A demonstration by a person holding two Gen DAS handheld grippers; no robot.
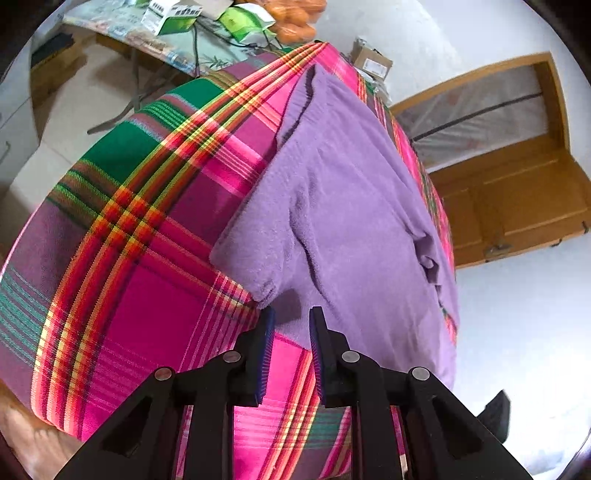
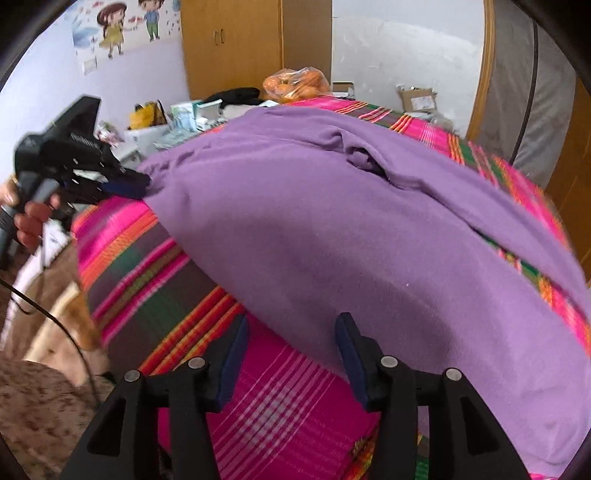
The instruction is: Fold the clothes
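A purple fleece garment (image 1: 351, 192) lies spread on a table covered with a pink, green and orange plaid cloth (image 1: 147, 295). My left gripper (image 1: 291, 314) is open just in front of the garment's gathered sleeve cuff (image 1: 264, 291), and nothing is between its fingers. In the right wrist view the same garment (image 2: 332, 221) fills the middle. My right gripper (image 2: 293, 321) is open at its near hem, above the plaid cloth (image 2: 266, 406), and holds nothing. The left gripper (image 2: 142, 184) shows at the garment's far left edge, held by a hand (image 2: 29, 221).
Beyond the plaid table stands a cluttered side table with boxes (image 1: 173, 16) and a bag of oranges (image 2: 295, 83). A cardboard box (image 2: 417, 98) sits at the far edge. A wooden door (image 1: 517, 184) and a wardrobe (image 2: 236, 44) line the walls. A black cable (image 2: 55, 321) hangs at the left.
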